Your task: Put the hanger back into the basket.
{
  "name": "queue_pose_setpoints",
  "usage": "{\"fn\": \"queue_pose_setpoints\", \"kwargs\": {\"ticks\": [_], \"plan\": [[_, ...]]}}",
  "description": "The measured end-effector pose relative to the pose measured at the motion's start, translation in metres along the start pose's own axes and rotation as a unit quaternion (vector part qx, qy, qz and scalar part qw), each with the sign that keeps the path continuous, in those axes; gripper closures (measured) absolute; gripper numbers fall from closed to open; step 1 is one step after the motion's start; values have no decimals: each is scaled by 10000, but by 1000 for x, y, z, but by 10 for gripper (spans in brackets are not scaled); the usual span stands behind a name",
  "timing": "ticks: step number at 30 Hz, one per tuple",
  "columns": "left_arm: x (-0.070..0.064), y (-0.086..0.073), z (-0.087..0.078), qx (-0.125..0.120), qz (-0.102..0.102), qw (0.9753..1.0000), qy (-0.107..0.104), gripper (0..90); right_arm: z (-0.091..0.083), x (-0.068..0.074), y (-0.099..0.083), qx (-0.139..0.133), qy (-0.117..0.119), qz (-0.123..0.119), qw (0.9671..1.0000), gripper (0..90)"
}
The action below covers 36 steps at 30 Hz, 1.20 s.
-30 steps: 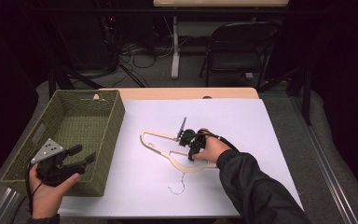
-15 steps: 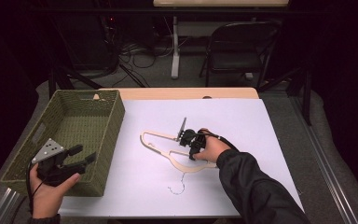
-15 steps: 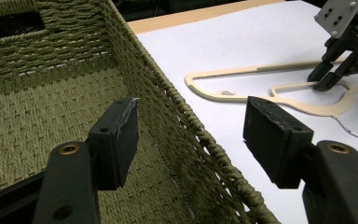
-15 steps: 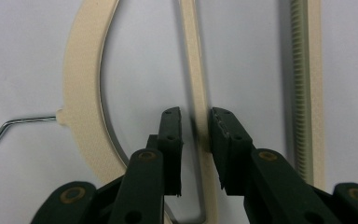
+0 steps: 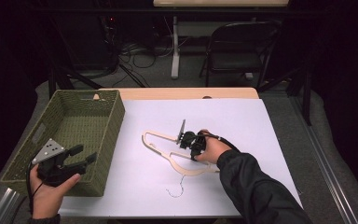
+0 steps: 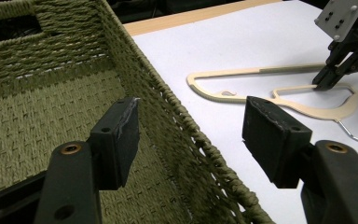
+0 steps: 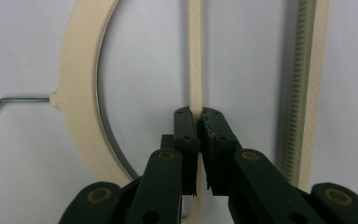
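Observation:
A cream hanger (image 5: 158,136) with a wire hook (image 5: 177,189) lies flat on the white sheet (image 5: 242,116). My right gripper (image 5: 181,138) is down on it at mid-table, shut on the hanger's thin inner bar (image 7: 195,56); the right gripper view shows the jaws (image 7: 200,116) pinching that bar, beside the curved arm (image 7: 77,93). My left gripper (image 5: 86,153) is held open over the near right corner of the green woven basket (image 5: 112,135). In the left gripper view its jaws (image 6: 191,135) straddle the basket rim (image 6: 177,107) with nothing between them; beyond lie the hanger (image 6: 242,72) and the right gripper (image 6: 324,84).
The basket stands at the table's left side and looks empty inside. A wooden table edge (image 5: 186,93) runs along the back. Behind the table are a folding chair (image 5: 242,46) and cables on the floor. Bare white sheet lies right of the hanger.

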<state>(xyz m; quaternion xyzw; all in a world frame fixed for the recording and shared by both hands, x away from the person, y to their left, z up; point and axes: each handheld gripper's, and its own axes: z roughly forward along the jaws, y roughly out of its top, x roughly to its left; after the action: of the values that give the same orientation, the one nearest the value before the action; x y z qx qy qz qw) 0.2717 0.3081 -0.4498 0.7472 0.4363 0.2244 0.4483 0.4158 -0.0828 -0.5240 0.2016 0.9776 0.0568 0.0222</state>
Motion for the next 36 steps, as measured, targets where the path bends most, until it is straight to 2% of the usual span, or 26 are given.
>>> {"fn": "queue_pose_setpoints", "kwargs": {"ticks": [2,4,8,9,12,13,17,23,26,29,30,32,36], "plan": [[-2,1,-1,-36,53,10000,-19,365,-1,2,-2,-140,134,12,9998,853],[-5,2,0,-80,124,9999,-34,365,-3,3,-2,-51,84,-38,9999,854],[-14,5,2,-78,298,9995,-117,366,-5,4,-4,-131,133,-76,9998,854],[-17,6,3,-69,337,9993,-152,366,-7,4,-4,-77,119,-114,9998,854],[-26,9,6,-60,456,9986,-273,365,-10,6,-7,-202,162,-162,9995,855],[-30,10,7,-57,505,9982,-316,366,-13,6,-7,-138,156,-177,9996,855],[-44,13,13,-62,647,9966,-497,366,-19,10,-11,-355,294,-177,9988,855],[-68,12,33,72,944,9921,-829,365,-29,16,-16,-347,349,-335,9982,855],[-80,6,48,212,1023,9901,-941,363,-33,21,-19,-393,381,-390,9977,855],[-91,1,62,246,1069,9881,-1078,352,-38,24,-21,-396,416,-475,9972,855],[-94,-1,67,269,1096,9873,-1118,343,-38,26,-22,-488,518,-461,9964,855],[-101,-4,76,288,1164,9855,-1199,323,-42,28,-23,-451,432,-538,9966,855],[-112,-9,91,272,1369,9822,-1259,235,-47,33,-25,-466,489,-525,9963,855]]}}
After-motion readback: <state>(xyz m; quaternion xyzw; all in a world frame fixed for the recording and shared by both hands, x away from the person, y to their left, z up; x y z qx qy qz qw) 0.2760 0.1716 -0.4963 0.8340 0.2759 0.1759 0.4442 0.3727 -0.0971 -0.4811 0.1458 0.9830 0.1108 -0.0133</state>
